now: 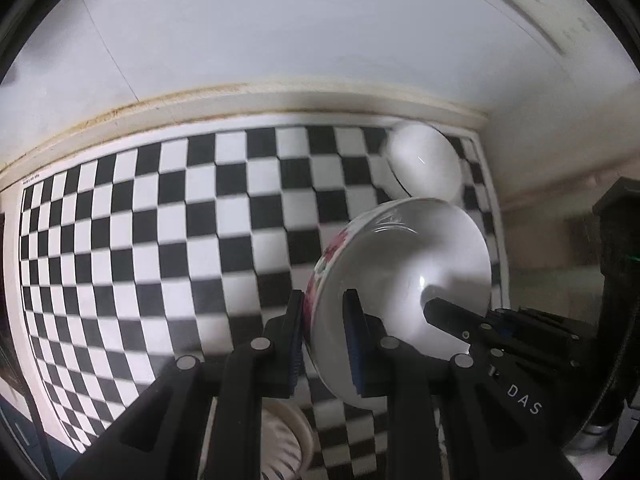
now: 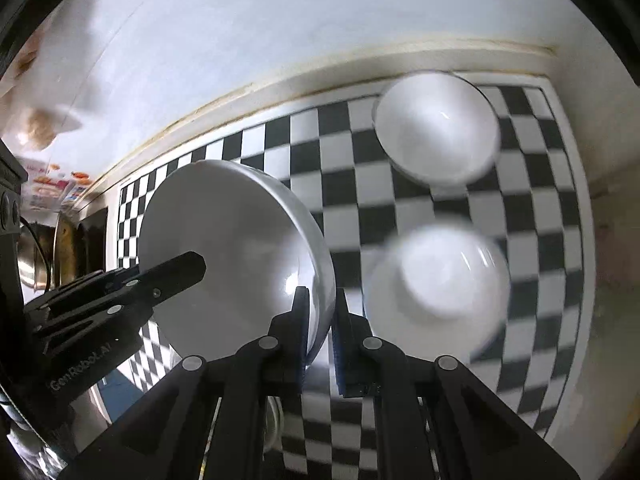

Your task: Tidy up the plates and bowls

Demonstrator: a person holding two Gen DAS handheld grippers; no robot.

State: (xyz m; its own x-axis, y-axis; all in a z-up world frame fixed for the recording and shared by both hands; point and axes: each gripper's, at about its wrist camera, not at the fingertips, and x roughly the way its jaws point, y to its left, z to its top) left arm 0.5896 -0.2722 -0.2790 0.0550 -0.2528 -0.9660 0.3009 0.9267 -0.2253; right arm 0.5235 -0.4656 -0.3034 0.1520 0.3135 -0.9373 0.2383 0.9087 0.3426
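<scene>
My left gripper and my right gripper both pinch the rim of one white bowl with a pink flower pattern outside, held tilted above the checkered mat. In the right wrist view the bowl fills the left, with the left gripper's finger inside it. A plain white bowl sits at the mat's far right corner; it also shows in the left wrist view. Another white bowl, blurred, sits on a white plate below it.
The black-and-white checkered mat lies on a counter against a white wall. A ribbed white dish shows below my left fingers. Packages and a metal object stand at the far left.
</scene>
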